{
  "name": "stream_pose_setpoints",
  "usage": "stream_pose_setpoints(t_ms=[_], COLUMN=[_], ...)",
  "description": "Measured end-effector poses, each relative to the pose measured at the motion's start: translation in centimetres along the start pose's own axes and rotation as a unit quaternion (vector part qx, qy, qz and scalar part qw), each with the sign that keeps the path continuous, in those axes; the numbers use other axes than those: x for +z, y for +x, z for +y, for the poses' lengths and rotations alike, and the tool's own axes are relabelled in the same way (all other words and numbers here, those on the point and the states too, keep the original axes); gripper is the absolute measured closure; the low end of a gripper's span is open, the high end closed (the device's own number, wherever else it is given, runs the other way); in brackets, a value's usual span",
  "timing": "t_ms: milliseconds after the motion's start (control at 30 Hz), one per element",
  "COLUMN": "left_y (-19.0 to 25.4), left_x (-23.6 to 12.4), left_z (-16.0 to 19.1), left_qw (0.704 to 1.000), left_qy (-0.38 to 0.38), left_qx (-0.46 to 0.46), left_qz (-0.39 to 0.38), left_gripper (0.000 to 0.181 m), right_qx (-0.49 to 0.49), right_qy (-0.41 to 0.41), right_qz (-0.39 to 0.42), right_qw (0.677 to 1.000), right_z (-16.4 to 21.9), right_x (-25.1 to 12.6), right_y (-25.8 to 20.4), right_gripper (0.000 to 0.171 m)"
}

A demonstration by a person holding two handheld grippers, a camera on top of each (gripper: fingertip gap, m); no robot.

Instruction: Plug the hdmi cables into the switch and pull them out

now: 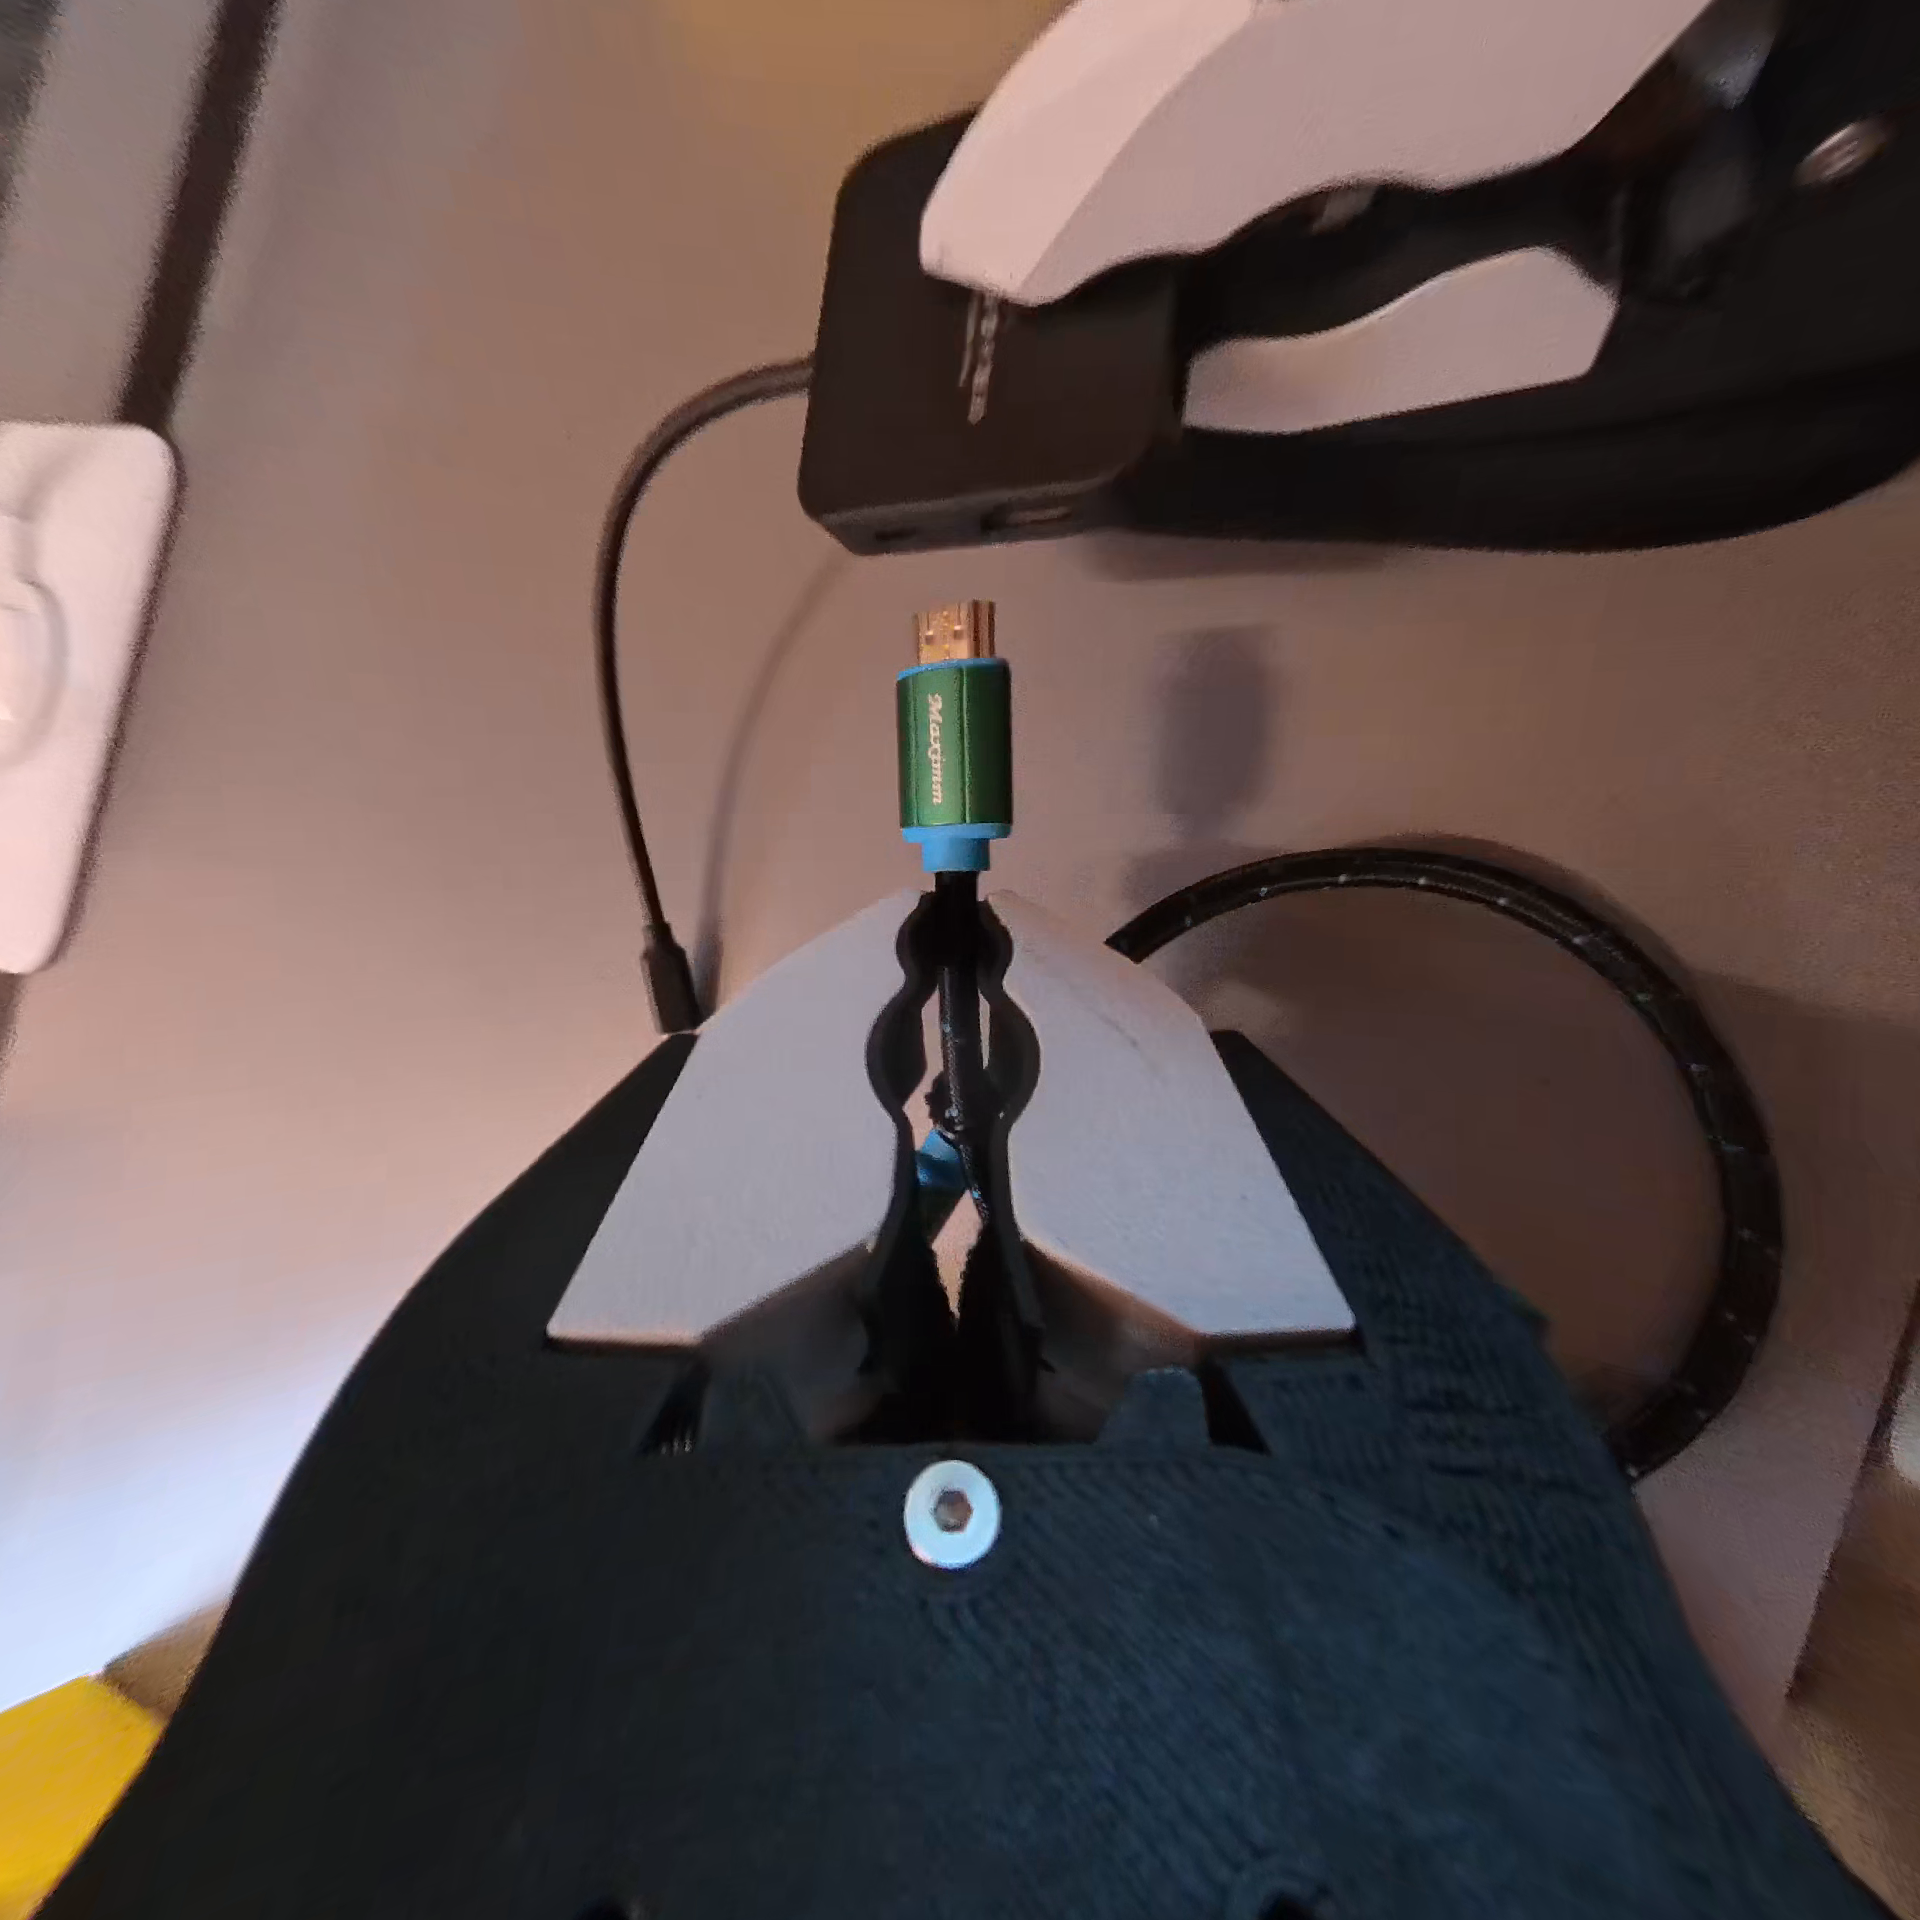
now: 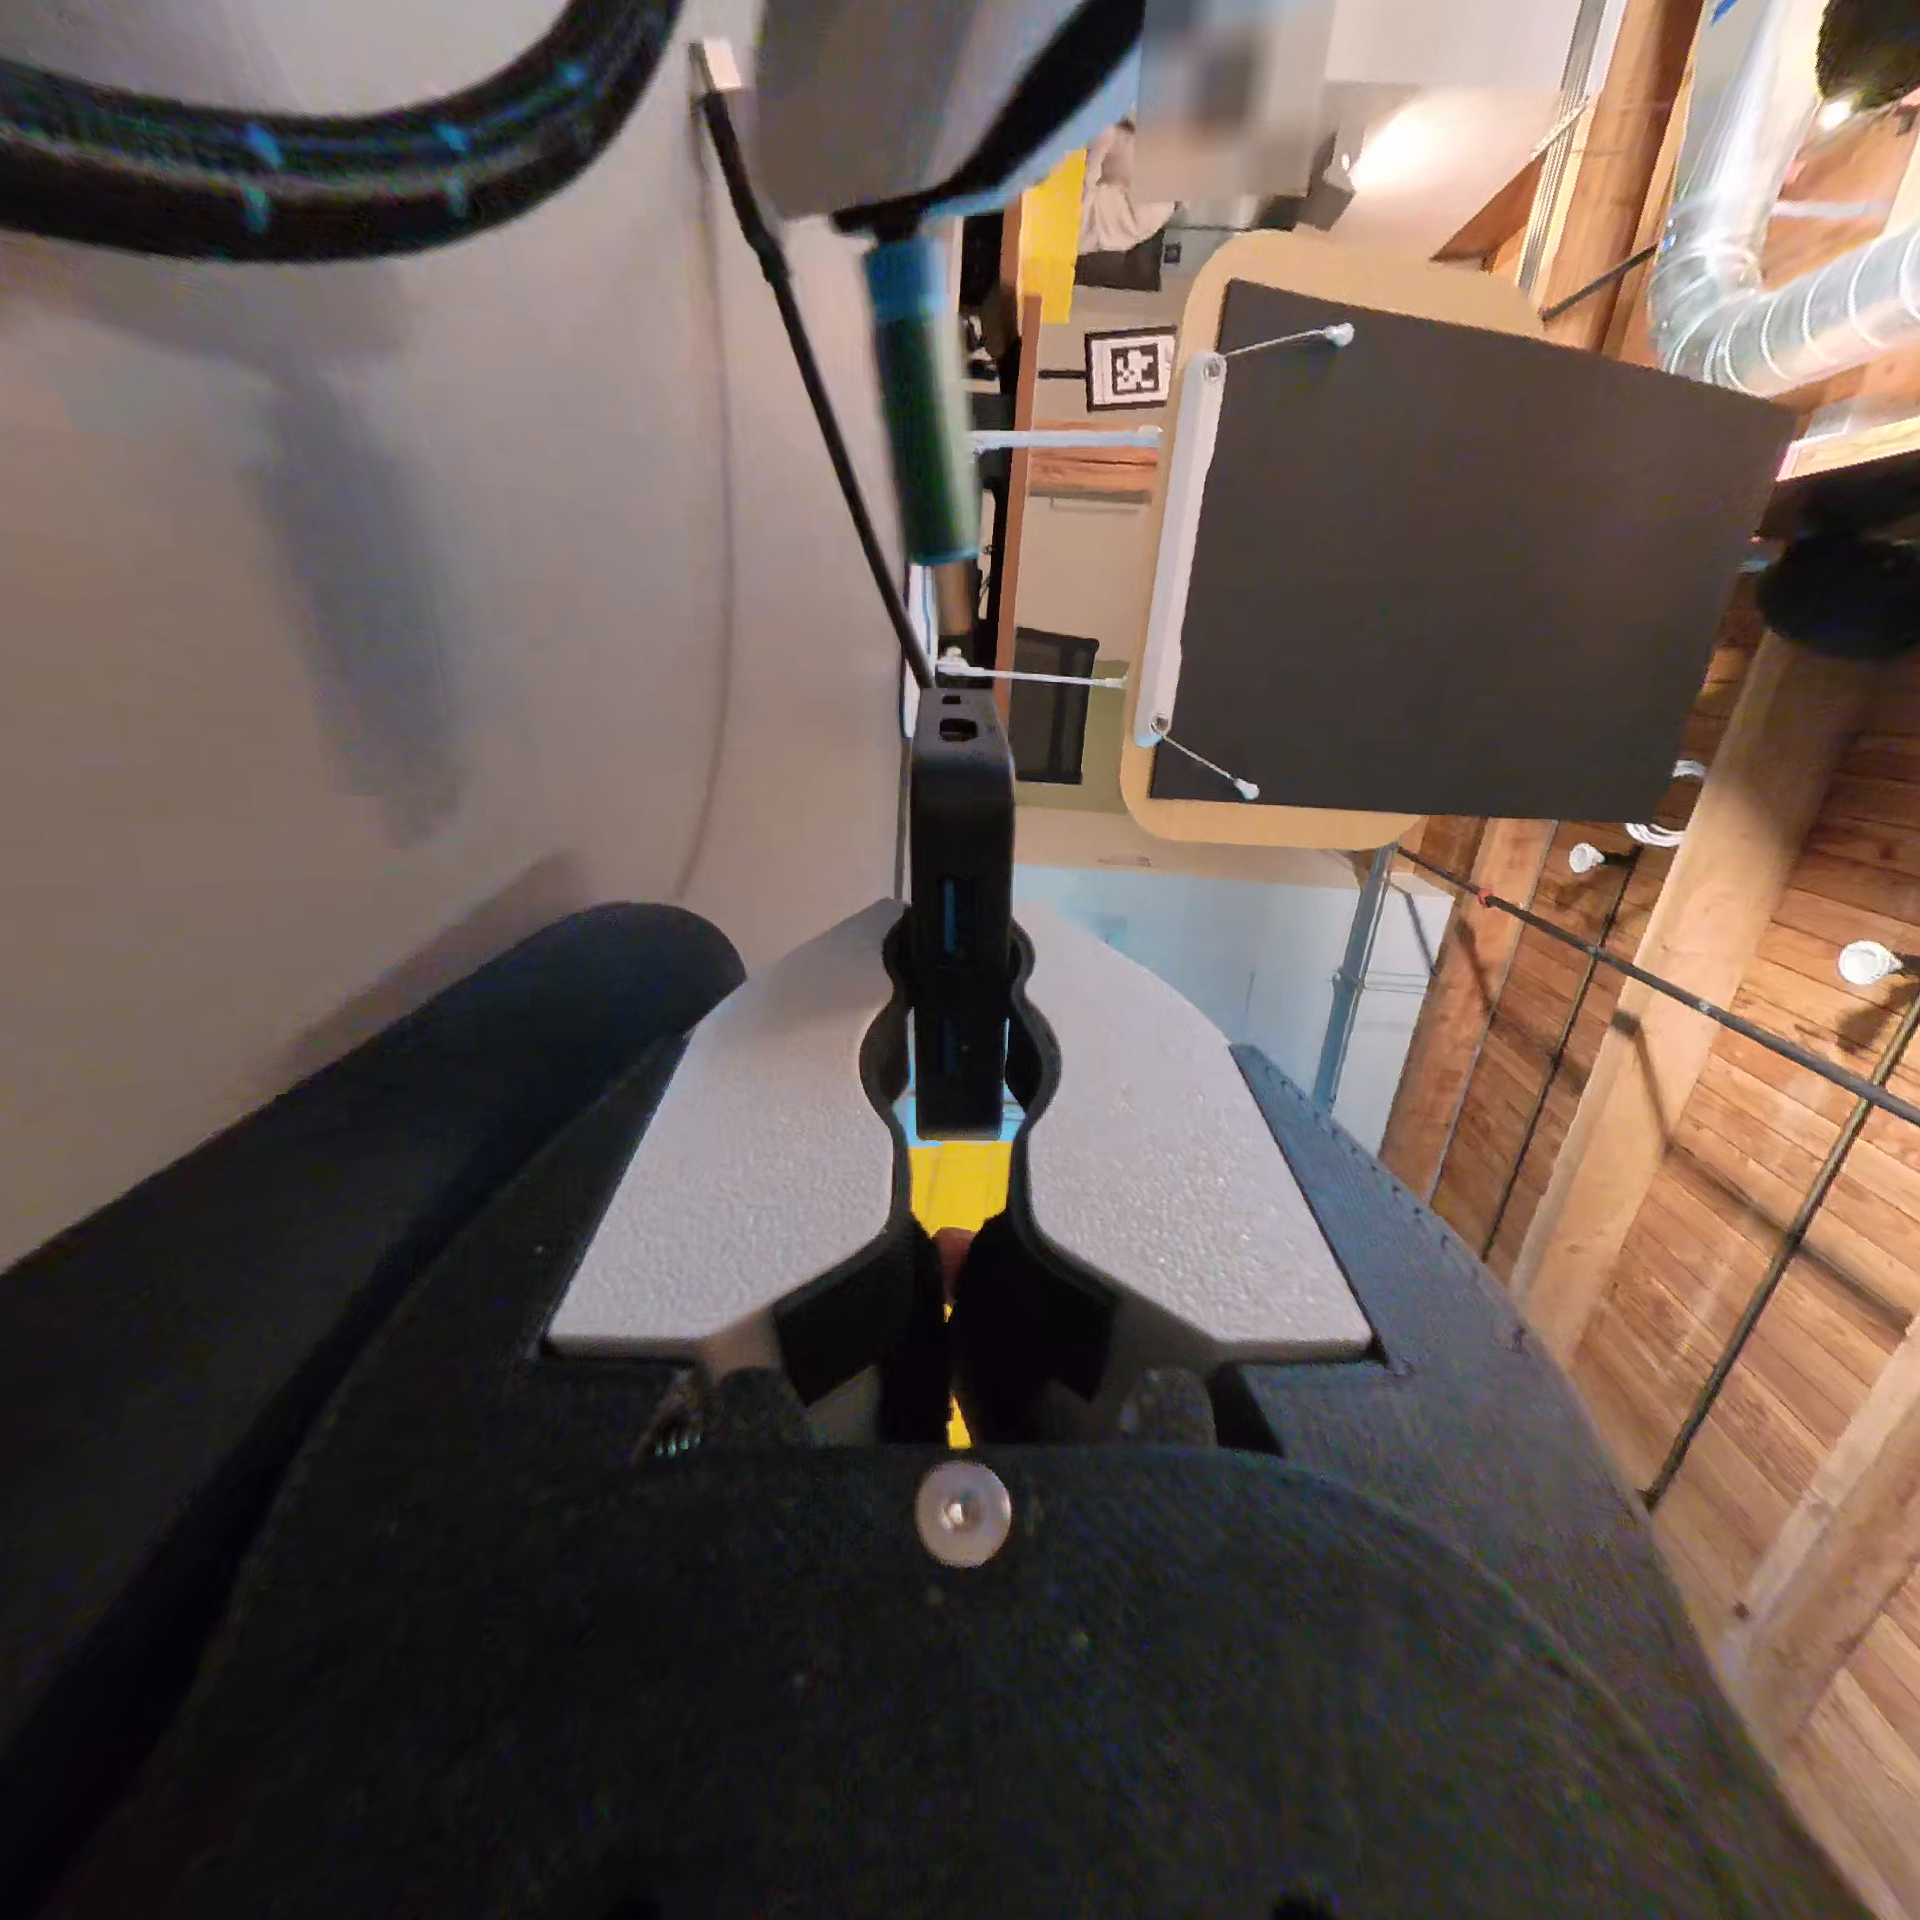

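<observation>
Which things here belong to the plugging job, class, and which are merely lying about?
Job: left gripper shut on the HDMI cable; right gripper clamping the black switch.

Lying about: white block; yellow object; dark board.

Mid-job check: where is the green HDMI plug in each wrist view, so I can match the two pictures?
Left wrist view: green HDMI plug at centre, upright, beyond the left gripper, which holds its cable.
Right wrist view: upper centre, blurred, beyond the right gripper.
Shared landmark: the black switch.
</observation>
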State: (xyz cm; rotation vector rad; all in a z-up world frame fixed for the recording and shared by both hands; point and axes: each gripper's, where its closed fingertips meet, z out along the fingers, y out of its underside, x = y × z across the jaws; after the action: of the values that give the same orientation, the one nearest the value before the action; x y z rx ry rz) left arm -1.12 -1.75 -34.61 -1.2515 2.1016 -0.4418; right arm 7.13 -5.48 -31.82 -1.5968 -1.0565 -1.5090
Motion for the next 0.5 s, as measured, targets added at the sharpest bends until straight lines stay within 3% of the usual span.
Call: stream_pose_setpoints(t_ms=[500], left_y=[1.7], left_x=[0.2], left_z=[-0.2], left_qw=[0.998], left_qy=[-0.024], left_qx=[0.002], left_qz=[0.058], left_gripper=[0.175], right_qx=[-0.034], right_qy=[0.016], right_qz=[0.006], right_qw=[0.999], right_z=[-0.7], right_x=[0.2], right_y=[-0.1], right_gripper=[0.157])
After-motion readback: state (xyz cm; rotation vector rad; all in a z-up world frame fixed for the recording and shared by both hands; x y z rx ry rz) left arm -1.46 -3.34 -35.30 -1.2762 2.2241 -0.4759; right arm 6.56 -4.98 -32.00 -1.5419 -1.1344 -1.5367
